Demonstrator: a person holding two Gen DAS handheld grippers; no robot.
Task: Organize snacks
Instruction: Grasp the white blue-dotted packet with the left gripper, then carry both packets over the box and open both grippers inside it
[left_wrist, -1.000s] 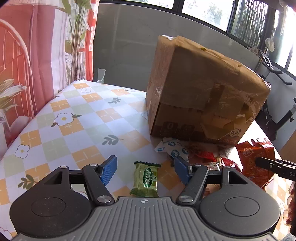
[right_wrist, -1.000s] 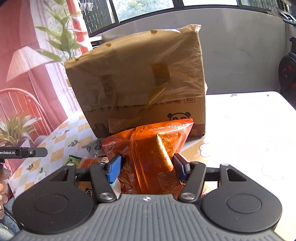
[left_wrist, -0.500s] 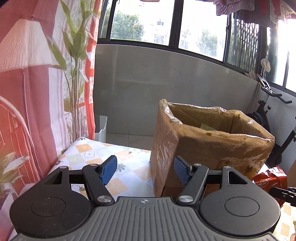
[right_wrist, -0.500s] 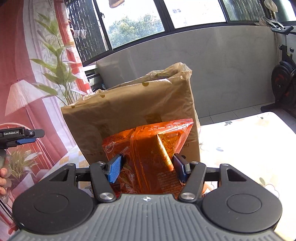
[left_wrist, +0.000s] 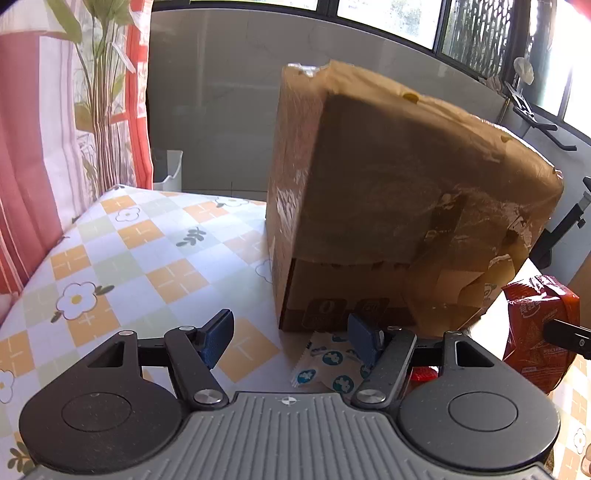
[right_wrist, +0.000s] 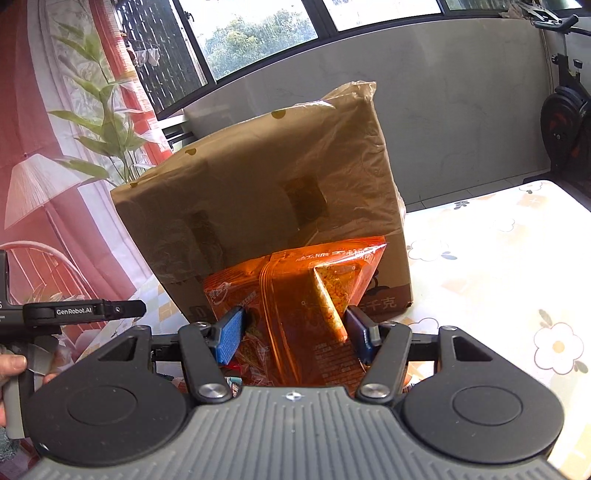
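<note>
Behind the left hand-held gripper (left_wrist: 291, 338), spread wide and empty, a white-and-blue packet (left_wrist: 327, 363) lies half hidden. Right hand-held gripper (right_wrist: 295, 330) clamps an orange snack bag (right_wrist: 295, 295) before the cardboard box (right_wrist: 258, 206).

- The left gripper (left_wrist: 290, 341) has a grey ribbed base with a small crosshair mark, two black round discs, and black link arms with silver screws.
- Its fingertips (left_wrist: 218, 341) carry dark blue textured pads.
- The right gripper (right_wrist: 293, 334) has the same build; one pad (right_wrist: 229, 339) looks brighter blue.
- In the right wrist view, the left gripper's black body shows white "GenRobot.AI" lettering.
- The hand (right_wrist: 11, 369) shows bare skin around a grey handle.
</note>
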